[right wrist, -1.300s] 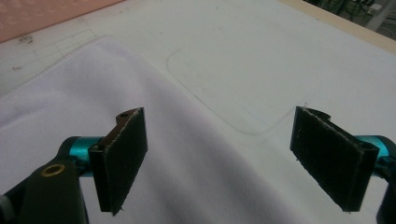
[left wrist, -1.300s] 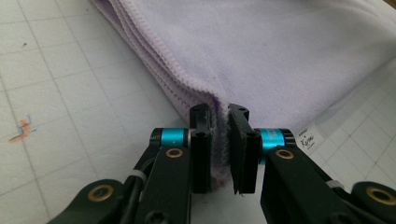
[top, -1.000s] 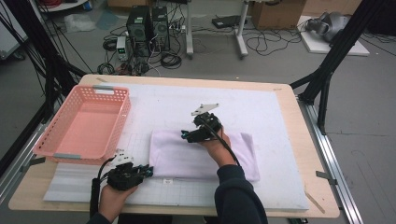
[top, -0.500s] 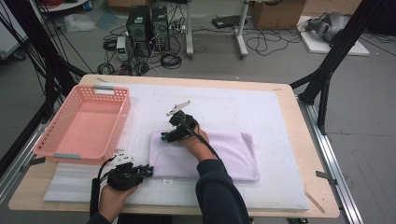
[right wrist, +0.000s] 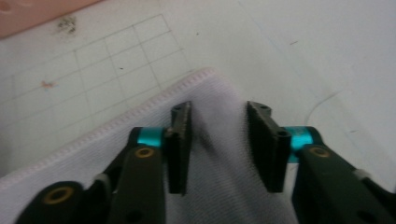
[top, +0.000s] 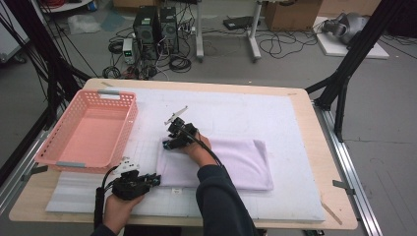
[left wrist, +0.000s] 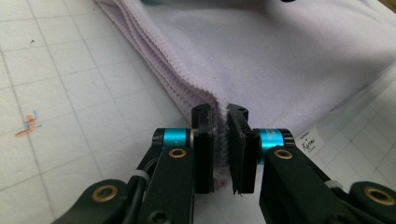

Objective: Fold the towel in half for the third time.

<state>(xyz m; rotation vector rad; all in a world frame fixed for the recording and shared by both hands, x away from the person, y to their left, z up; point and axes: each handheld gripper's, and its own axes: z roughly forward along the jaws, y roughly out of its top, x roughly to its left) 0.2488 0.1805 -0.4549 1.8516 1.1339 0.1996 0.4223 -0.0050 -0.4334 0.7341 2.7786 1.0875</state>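
At the centre of the high view, the folded lilac towel lies on the worktop, its near-left corner clamped in the left gripper, while the right gripper, jaws just closing around the far-left corner, may catch too few layers and slip.

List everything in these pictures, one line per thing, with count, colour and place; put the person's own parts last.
towel: one, pale lilac, folded, on the mat near the table's front.
basket: one, pink, at the table's left side, nothing in it.
mat: one, white with a grid, covering most of the table top.
table: one, light wood, under the mat.
computer towers: two, black, on the floor beyond the table, among cables.
cardboard box: one, brown, on the floor at the back.
left hand-held gripper: one, black, shut on the towel's near left corner.
right hand-held gripper: one, black, jaws just been closing astride the towel's far left corner, pads not yet pressing.
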